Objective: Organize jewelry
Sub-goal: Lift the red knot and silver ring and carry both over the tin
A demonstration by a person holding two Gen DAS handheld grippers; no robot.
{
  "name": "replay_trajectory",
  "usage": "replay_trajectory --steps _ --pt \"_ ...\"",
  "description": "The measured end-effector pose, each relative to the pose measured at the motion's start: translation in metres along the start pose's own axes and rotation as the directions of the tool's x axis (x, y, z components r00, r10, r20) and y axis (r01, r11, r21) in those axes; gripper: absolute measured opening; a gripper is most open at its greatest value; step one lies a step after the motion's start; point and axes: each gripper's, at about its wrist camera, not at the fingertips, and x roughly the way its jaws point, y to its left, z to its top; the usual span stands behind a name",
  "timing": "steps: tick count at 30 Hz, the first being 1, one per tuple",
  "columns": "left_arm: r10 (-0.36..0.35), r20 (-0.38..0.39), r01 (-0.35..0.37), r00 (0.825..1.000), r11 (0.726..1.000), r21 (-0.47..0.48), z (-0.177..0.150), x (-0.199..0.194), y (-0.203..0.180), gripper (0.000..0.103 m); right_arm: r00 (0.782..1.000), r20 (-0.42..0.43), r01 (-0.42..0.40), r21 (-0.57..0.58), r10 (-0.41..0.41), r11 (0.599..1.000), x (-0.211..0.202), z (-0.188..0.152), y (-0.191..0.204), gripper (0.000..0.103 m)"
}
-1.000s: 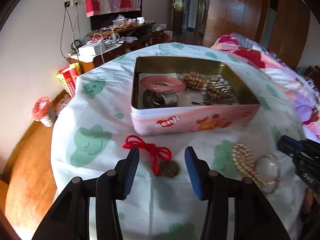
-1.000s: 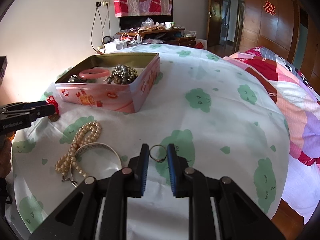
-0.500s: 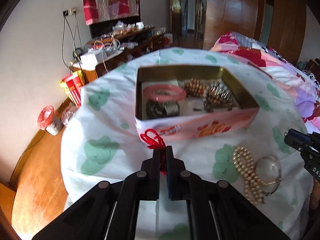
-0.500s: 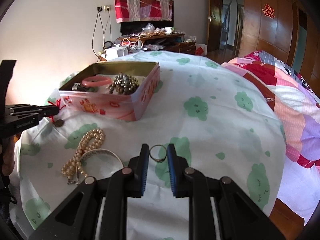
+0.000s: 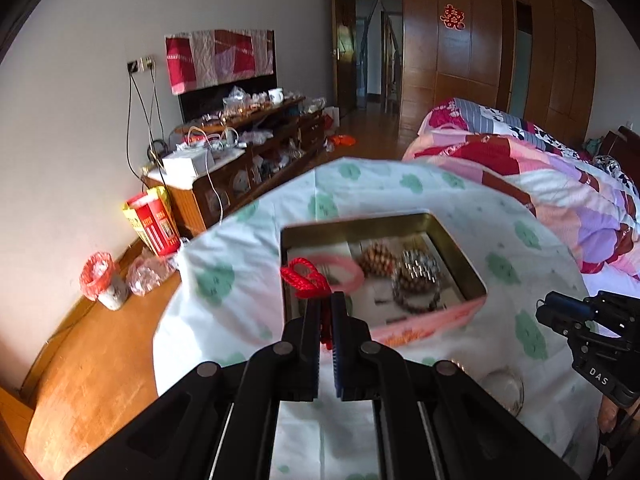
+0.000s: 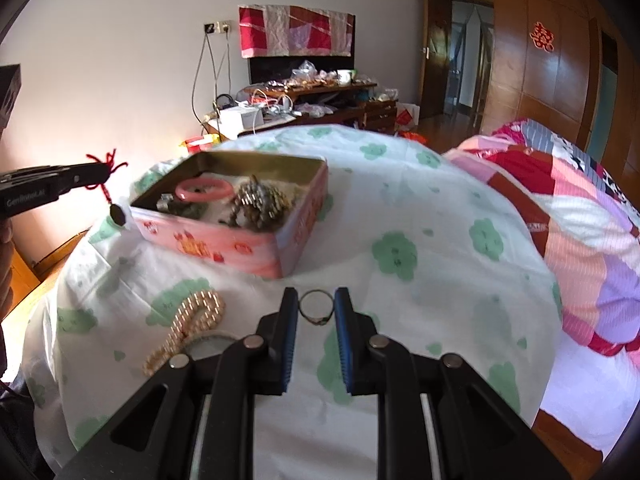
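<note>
My left gripper (image 5: 326, 300) is shut on a red cord necklace (image 5: 306, 278) and holds it in the air above the near left corner of the pink tin box (image 5: 424, 322). In the right wrist view the cord (image 6: 105, 168) hangs from the left gripper (image 6: 102, 174) with a dark pendant (image 6: 118, 214) dangling beside the tin (image 6: 236, 240). The tin holds a pink bangle (image 6: 204, 190) and bead bracelets (image 6: 260, 204). My right gripper (image 6: 316, 306) is shut on a thin metal ring (image 6: 316, 308) above the tablecloth.
A pearl necklace (image 6: 188, 320) and a clear bangle (image 6: 208, 340) lie on the green-patterned tablecloth (image 6: 420, 280) at the near left. A bed with a patchwork quilt (image 6: 580, 220) is at the right. A cluttered sideboard (image 5: 240, 160) stands behind, by the wall.
My left gripper closed on the red cord on the cloth and lifted it, pendant dangling, up over the tin's near left corner. My right gripper kept holding the ring and rose a little.
</note>
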Motion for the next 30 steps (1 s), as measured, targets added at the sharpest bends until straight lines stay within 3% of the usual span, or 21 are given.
replay_trajectory --steps 15,30 --pt "0.030 0.047 -0.032 0.998 0.999 0.030 0.035 0.014 -0.001 0.004 0.997 0.069 -0.034 -0.060 0.038 0.998 0.008 0.057 0.019 0.021" --pt "0.068 0.003 -0.068 0.998 0.996 0.050 0.044 0.065 -0.004 0.004 0.998 0.037 -0.053 -0.067 0.056 0.996 0.054 0.081 0.031 0.021"
